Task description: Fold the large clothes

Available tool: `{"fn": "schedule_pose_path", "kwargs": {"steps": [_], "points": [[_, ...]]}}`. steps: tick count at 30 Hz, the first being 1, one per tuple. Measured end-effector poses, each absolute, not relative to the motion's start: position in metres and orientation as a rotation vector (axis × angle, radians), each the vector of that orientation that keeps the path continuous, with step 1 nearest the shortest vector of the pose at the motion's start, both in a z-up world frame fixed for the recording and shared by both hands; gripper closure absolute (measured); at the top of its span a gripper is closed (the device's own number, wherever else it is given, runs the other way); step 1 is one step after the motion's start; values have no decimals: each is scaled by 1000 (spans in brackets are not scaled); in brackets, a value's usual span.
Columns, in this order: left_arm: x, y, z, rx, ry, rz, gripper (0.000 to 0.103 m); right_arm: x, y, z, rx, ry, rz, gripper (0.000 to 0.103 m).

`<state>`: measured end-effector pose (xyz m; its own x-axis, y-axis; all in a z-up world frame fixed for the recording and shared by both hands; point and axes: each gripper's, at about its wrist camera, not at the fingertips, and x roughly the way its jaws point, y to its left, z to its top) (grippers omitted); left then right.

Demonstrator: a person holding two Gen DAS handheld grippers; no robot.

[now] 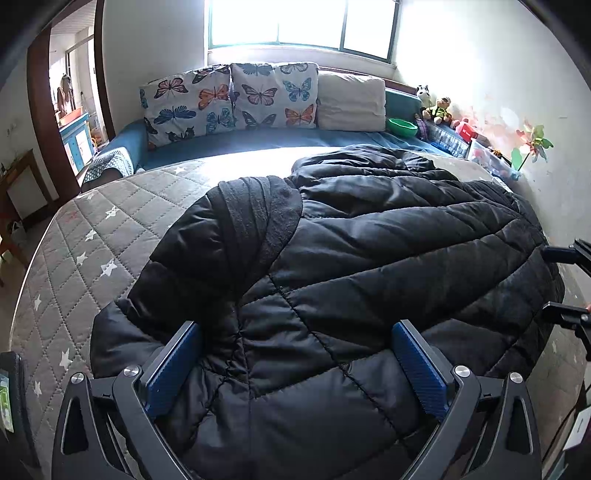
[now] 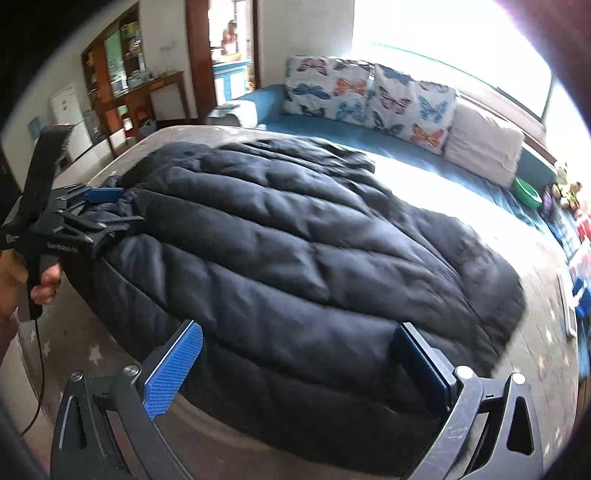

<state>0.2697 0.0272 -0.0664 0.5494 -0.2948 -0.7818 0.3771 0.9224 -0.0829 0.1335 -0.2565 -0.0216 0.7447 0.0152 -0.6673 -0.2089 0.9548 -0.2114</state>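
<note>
Black quilted fabric is what we are working with: a padded winter jacket (image 1: 369, 266) is lying spread across the grey star-patterned mattress (image 1: 85, 236), its collar (image 1: 258, 214) pointing toward the sofa. We are holding the left gripper (image 1: 295, 369) directly over the near part of the jacket, with its blue-padded jaws standing wide apart and the fabric lying between them, ungrasped. We are holding the right gripper (image 2: 295, 363) over the near edge of the jacket (image 2: 295, 240), its blue pads likewise spread wide, nothing clamped. In the right wrist view, the left gripper (image 2: 107, 210) is showing at the jacket's left end, with the person's hand (image 2: 22, 280) wrapping its handle. Beyond the mattress, a blue sofa (image 1: 258, 138) is carrying two butterfly-print cushions (image 1: 229, 99) and a cream pillow (image 1: 351, 101). A green bowl (image 1: 402, 126) and plush toys (image 1: 437, 109) are sitting beside the pillow, at the wall. A window (image 1: 303, 22) is glaring brightly behind the sofa.
</note>
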Motion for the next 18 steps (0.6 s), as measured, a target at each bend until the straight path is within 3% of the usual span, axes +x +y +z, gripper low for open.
{"fn": "schedule_pose_path", "kwargs": {"steps": [10,18], "points": [[269,27,-65,95,909,-417,0,141,-282,-54,-216,726,120,0],[281,45,-8,52,863,-464,0,138,-284,-9,-271,726,128,0]]}}
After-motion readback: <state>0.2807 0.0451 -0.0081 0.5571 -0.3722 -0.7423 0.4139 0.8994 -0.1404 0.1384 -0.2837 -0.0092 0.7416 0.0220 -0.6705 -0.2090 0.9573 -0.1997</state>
